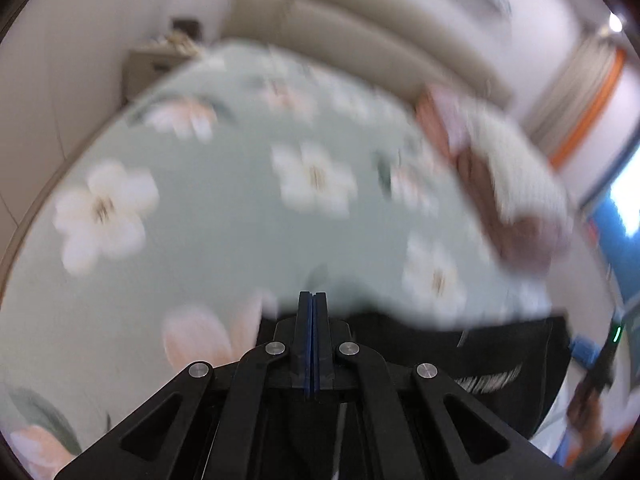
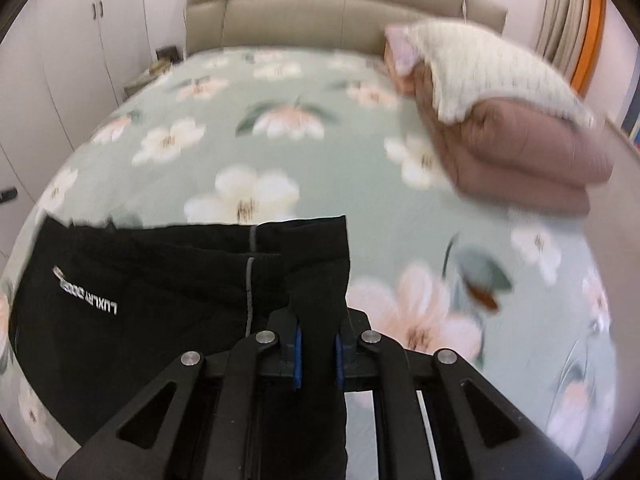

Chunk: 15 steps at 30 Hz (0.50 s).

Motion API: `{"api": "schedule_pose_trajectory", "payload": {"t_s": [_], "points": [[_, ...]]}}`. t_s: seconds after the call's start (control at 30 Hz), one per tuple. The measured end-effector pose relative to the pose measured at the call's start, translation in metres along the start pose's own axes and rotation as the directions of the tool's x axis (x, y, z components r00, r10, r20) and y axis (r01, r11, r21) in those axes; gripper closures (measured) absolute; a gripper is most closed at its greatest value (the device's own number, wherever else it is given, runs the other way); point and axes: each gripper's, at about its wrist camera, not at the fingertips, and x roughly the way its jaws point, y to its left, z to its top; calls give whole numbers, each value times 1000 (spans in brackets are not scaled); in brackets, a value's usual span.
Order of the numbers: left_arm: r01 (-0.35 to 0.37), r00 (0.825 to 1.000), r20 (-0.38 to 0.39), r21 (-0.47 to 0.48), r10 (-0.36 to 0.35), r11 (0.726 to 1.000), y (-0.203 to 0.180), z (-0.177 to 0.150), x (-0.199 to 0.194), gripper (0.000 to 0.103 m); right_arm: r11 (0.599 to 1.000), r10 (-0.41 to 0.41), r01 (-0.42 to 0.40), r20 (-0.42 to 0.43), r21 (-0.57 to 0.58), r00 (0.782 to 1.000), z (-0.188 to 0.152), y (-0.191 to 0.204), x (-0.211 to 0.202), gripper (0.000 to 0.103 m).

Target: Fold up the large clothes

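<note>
while the right gripper (image 2: 318, 344) pinches the black top (image 2: 160, 300), which spreads to its left, the left gripper (image 1: 313, 320) looks squeezed flat with no cloth seen.

- Left gripper (image 1: 313, 300) has its jaws pressed together, blue pads touching
- Black garment (image 1: 500, 352) lies below and to the right of it, on the floral bed (image 1: 224, 216)
- Blurred folded quilt (image 1: 508, 184) at right, headboard (image 1: 360, 36) beyond
</note>
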Motion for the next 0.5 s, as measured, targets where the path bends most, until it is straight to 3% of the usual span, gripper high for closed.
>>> {"api": "schedule_pose_trajectory", "payload": {"t_s": [0.07,0.13,0.2,0.27,0.43,0.5], "points": [[7,999,33,-25,-6,1000,8,23,0,103,1000,-11,12,36,-17,999,24,7,5,90],[51,998,-27,-49,-52,998,19,29,18,103,999,-36,37,32,-37,999,38,18,20,90],[93,985,-137,-111,-108,989,34,16,40,101,998,-40,40,-17,-47,999,41,24,44,90],[63,964,-247,-138,-96,988,45,-6,59,96,998,-43,41,-57,-36,997,33,25,58,90],[80,929,-346,-158,-132,984,59,-52,84,96,999,2,2,-120,34,993,2,11,73,90],[60,923,-368,-154,-114,986,64,-60,94,95,998,27,-19,-136,60,990,-3,6,75,90]]}}
